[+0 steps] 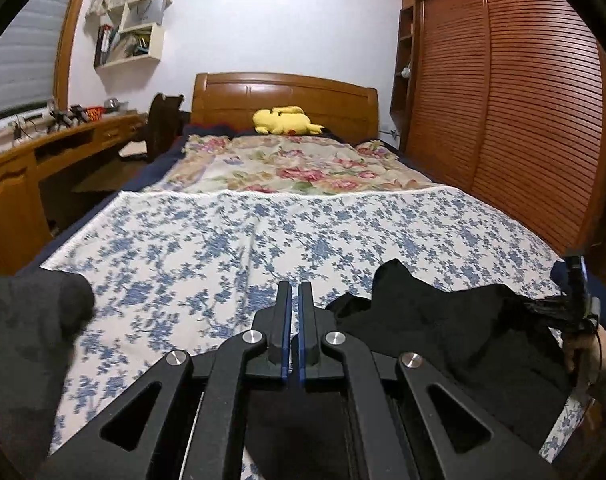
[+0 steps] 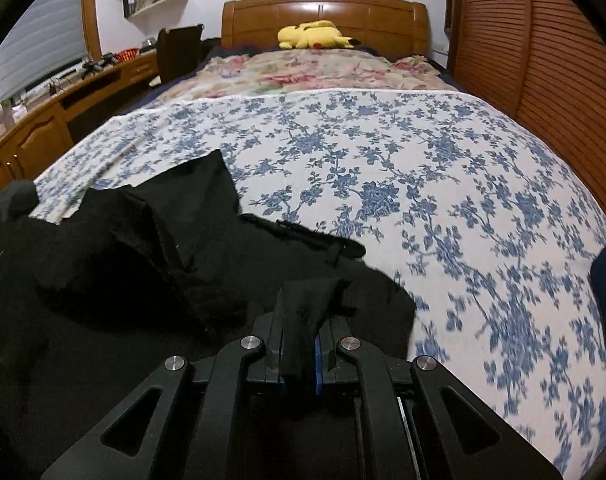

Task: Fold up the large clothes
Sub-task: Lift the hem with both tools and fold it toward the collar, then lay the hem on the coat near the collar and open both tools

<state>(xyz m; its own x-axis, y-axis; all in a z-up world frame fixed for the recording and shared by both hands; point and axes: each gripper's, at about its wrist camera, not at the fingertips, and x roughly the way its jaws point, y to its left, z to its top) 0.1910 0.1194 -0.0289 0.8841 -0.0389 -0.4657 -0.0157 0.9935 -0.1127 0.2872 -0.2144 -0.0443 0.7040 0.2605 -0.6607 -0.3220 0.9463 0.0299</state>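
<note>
A black garment (image 2: 143, 260) lies crumpled on the near part of the bed, over the blue-flowered sheet (image 2: 423, 160). My right gripper (image 2: 303, 294) is shut on a fold of it, and the cloth sticks up between the pads and hides the tips. In the left wrist view the same black garment (image 1: 443, 328) is heaped on the right, bunched toward the right gripper (image 1: 579, 280) and the hand holding it. My left gripper (image 1: 295, 292) is shut, hovering low over the sheet (image 1: 223, 248). No cloth shows between its tips. Black cloth lies under its base.
A blurred dark mass (image 1: 27, 320) fills the lower left. Farther up the bed are a pink floral blanket (image 1: 295, 160), a yellow plush toy (image 1: 283, 120) and the wooden headboard (image 1: 283, 92). A louvred wardrobe (image 1: 523, 100) runs along the right; a desk (image 1: 43, 152) and a chair (image 1: 163, 124) stand left.
</note>
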